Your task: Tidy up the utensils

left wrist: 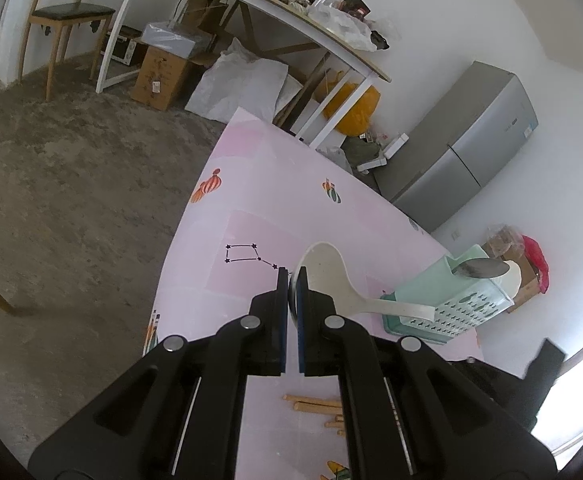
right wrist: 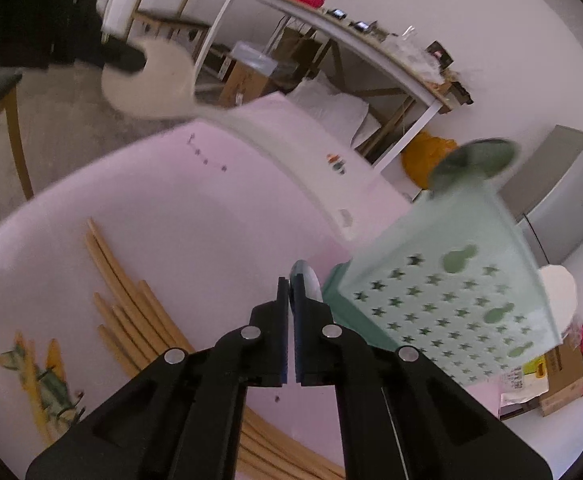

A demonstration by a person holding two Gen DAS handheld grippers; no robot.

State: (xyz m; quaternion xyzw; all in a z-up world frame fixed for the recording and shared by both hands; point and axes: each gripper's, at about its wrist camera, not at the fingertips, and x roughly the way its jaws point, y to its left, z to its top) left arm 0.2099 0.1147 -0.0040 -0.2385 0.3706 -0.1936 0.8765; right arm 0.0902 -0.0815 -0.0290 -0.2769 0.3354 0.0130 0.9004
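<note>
from the left wrist view, the left gripper (left wrist: 290,276) has its fingers pinched on the rim of a white rice paddle (left wrist: 333,280), held above the pink worktop (left wrist: 251,184), its handle reaching toward 3 o'clock at the green utensil holder (left wrist: 457,300), where a metal spoon (left wrist: 481,268) already stands. the wooden chopsticks (right wrist: 131,312) lie loose on the worktop at 9 o'clock of the right gripper (right wrist: 290,280). its fingers are pressed together on what looks like a thin metal utensil (right wrist: 311,280) beside the holder's base, so the sorting seems under halfway.
</note>
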